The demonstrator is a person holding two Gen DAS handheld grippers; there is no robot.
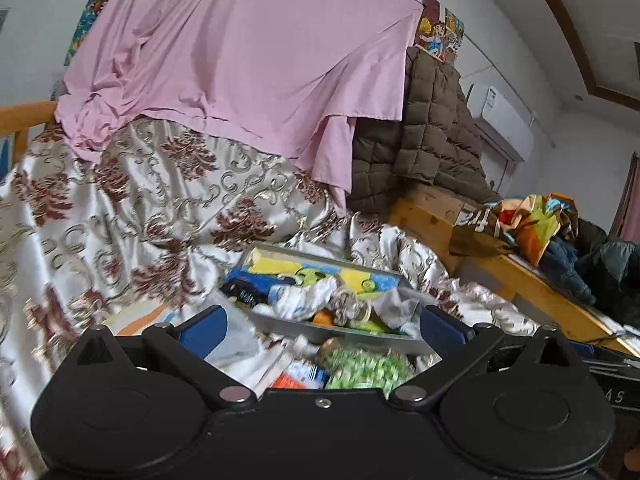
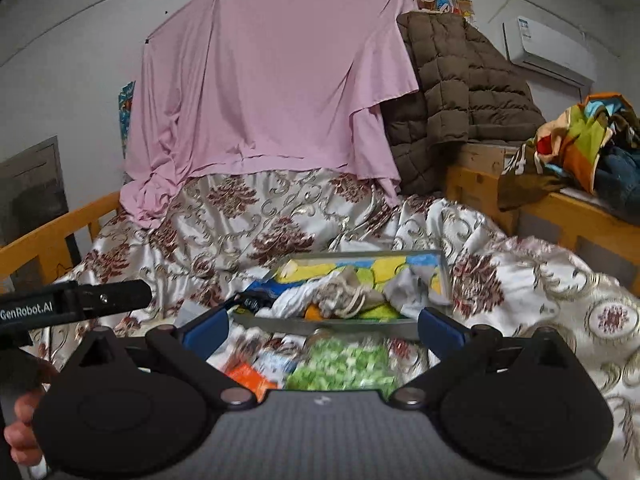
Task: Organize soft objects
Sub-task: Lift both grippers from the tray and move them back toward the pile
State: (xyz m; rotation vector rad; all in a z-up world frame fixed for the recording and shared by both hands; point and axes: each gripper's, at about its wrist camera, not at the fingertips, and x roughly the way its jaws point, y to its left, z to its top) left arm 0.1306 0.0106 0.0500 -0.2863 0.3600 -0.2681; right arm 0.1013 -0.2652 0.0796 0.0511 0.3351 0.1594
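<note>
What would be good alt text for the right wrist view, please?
The right gripper is open above a bed, with nothing between its blue fingers. Ahead lies a grey tray heaped with colourful soft items, with a green patterned item nearer. A pink sheet hangs behind.

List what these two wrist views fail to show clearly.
- Green soft item: motion-blurred in both views, so its identity is unclear.
- Orange packet: blurred, partly hidden by the right gripper body.
- Tray contents: the cloth heap hides what lies beneath.
- Left gripper: its body covers the bed below it.
- Wall behind the pink sheet: covered.
</note>
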